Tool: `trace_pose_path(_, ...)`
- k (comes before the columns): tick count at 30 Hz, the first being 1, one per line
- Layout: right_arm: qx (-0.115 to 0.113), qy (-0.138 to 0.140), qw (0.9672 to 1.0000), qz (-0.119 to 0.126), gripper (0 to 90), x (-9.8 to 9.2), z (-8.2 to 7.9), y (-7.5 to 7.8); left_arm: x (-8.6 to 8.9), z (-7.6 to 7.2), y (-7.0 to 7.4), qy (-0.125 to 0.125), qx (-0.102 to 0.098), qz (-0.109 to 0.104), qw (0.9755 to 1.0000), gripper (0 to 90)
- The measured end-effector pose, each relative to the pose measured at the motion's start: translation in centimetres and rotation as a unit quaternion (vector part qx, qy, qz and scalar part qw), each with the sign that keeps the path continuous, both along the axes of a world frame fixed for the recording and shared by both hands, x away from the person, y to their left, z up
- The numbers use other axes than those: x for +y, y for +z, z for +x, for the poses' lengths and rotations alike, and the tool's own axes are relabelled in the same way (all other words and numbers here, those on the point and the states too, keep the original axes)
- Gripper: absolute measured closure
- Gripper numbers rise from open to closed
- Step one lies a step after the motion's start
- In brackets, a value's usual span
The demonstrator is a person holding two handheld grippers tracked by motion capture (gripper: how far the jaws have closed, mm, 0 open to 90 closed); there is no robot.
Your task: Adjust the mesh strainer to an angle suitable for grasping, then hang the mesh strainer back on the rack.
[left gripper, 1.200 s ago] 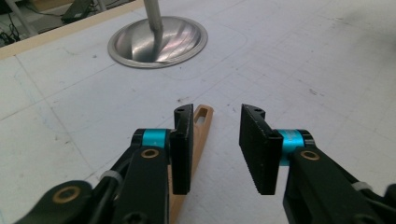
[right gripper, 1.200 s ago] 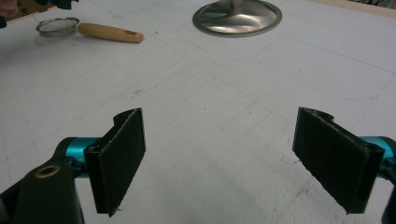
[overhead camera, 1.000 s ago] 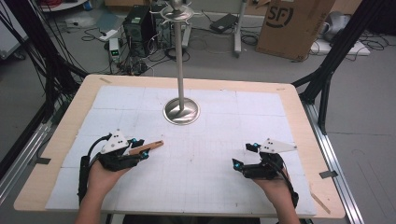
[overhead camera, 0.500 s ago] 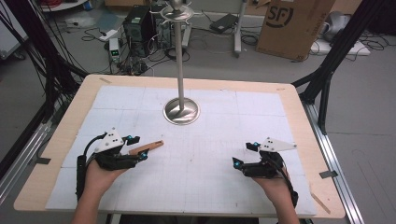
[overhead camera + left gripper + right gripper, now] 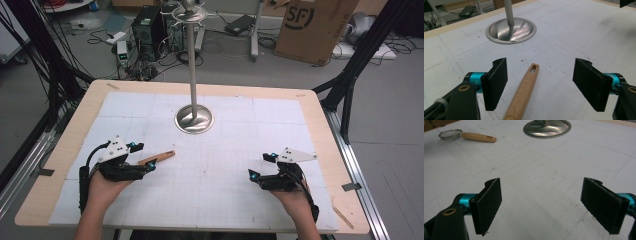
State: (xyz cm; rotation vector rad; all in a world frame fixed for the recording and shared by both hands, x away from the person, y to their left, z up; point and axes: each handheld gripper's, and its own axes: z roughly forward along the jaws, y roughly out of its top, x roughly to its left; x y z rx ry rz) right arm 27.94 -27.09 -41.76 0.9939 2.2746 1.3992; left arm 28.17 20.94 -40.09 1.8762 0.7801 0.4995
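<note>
Right gripper view reveals a mesh strainer head (image 5: 450, 134) on the wooden handle (image 5: 478, 137); left gripper (image 5: 540, 82), jaws just opening, straddles that handle untouched; right gripper (image 5: 546, 205) gapes empty.

The small strainer with a light-brown wooden handle (image 5: 524, 93) lies flat on the white gridded desk (image 5: 220, 170), at its near left. The handle is smooth and rounded, with printed lettering along it and a narrow slot cut through its free end. That slotted end points toward the desk's middle. In the right gripper view the handle (image 5: 478, 137) joins a round metal mesh bowl (image 5: 450, 134) with a thin rim, also resting on the desk.
</note>
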Motion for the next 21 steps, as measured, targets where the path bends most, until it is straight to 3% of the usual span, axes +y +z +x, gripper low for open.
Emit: trace_pose_path(21,0.001,-0.001,1.0,-0.002,16.3,0.07,0.01,-0.05,0.53,0.31,-0.37,0.012,0.014,0.012,0.9998,25.8)
